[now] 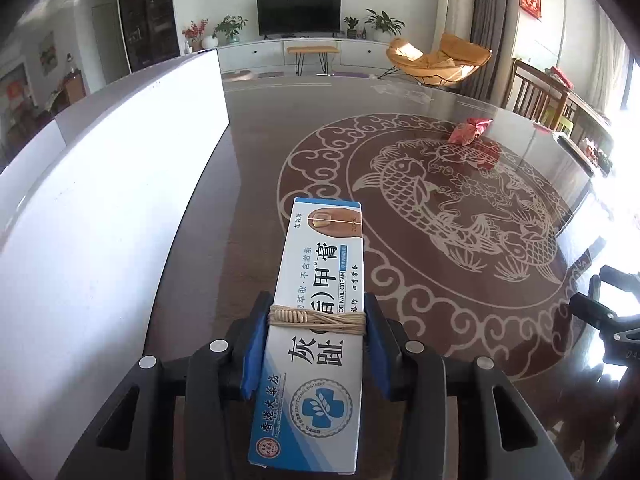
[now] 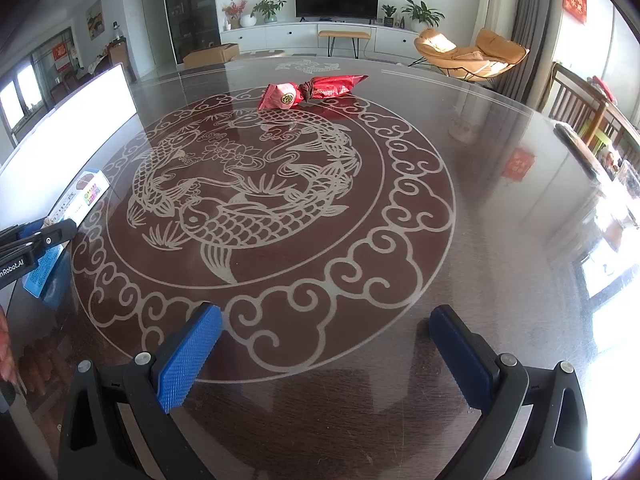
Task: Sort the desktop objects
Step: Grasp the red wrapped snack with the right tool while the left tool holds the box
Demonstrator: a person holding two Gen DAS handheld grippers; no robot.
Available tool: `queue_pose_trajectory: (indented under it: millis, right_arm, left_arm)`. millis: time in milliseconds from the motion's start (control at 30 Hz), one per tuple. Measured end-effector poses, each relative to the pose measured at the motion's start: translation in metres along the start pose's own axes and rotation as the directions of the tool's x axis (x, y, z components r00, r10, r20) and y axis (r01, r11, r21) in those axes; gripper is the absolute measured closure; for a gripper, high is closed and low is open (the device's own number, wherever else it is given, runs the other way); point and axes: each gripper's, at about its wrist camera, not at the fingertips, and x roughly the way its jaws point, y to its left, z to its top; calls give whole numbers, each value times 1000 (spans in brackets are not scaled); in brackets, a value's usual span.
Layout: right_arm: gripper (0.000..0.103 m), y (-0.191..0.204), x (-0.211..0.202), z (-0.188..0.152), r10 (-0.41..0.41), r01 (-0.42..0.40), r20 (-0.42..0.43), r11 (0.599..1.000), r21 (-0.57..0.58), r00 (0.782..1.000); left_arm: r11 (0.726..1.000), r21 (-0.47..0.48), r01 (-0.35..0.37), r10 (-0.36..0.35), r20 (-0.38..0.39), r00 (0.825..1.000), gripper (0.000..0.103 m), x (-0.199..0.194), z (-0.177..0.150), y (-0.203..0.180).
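My left gripper [image 1: 318,316] is shut on a long white and blue ointment box [image 1: 320,280] bound with tan string, held above the dark table beside a white box wall [image 1: 100,208]. The box [image 2: 86,194] and left gripper [image 2: 44,236] also show at the left of the right wrist view. Two red snack packets [image 2: 312,92] lie at the far side of the fish pattern; they show in the left wrist view [image 1: 468,130] too. My right gripper [image 2: 326,344] is open and empty over the near edge of the pattern; part of it shows in the left wrist view [image 1: 612,308].
The table [image 2: 500,240] is dark glossy glass with a round fish design. A wooden chair [image 2: 592,108] stands at the far right edge. A TV, plants and an orange lounge chair [image 2: 468,56] are beyond the table.
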Motion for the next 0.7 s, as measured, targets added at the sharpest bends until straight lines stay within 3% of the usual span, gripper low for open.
queue_pose_trajectory:
  millis: [100,167,233,333,400,500,533,600,667,700]
  right_arm:
    - [0,-1,5,9,24,-24,-3,1000,12,1000]
    - [0,-2,20,38,126,-125,-36,992,30,991]
    - [0,-11,40,78,204,-197,-38,972,131,978]
    - [0,-14,75,140,198,-187,-28,955,229,980]
    - [7,-8,97,172,180,-167,-28,951,262,983]
    - [13,6,128,198,136,-110,-73,952,287,988]
    - [18,14,129,202,91,-72,-62,963,259,994]
    - [55,24,130,206,55,-43,-55,978,205,997]
    - [75,34,126,199,80,-73,-38,985,156,996]
    - [75,39,122,193,88,-83,-35,990,118,996]
  left_arm:
    - [1000,-12,14,-14,-1,1000,59,1,0,4]
    - [1000,-10,12,-12,-2,1000,59,2,1,3]
    - [1000,-10,12,-12,-2,1000,59,1,1,3]
    - [1000,-10,12,-12,-2,1000,59,1,1,3]
    - [1000,-10,12,-12,-2,1000,59,1,1,3]
    - [1000,-10,12,-12,-2,1000,59,1,1,3]
    - [1000,-10,12,-12,-2,1000,59,1,1,2]
    - [1000,-9,11,-11,-2,1000,59,2,1,2]
    - [1000,-10,12,-12,-2,1000,59,2,1,1]
    - [1000,-9,11,-11,-2,1000,59,3,1,1]
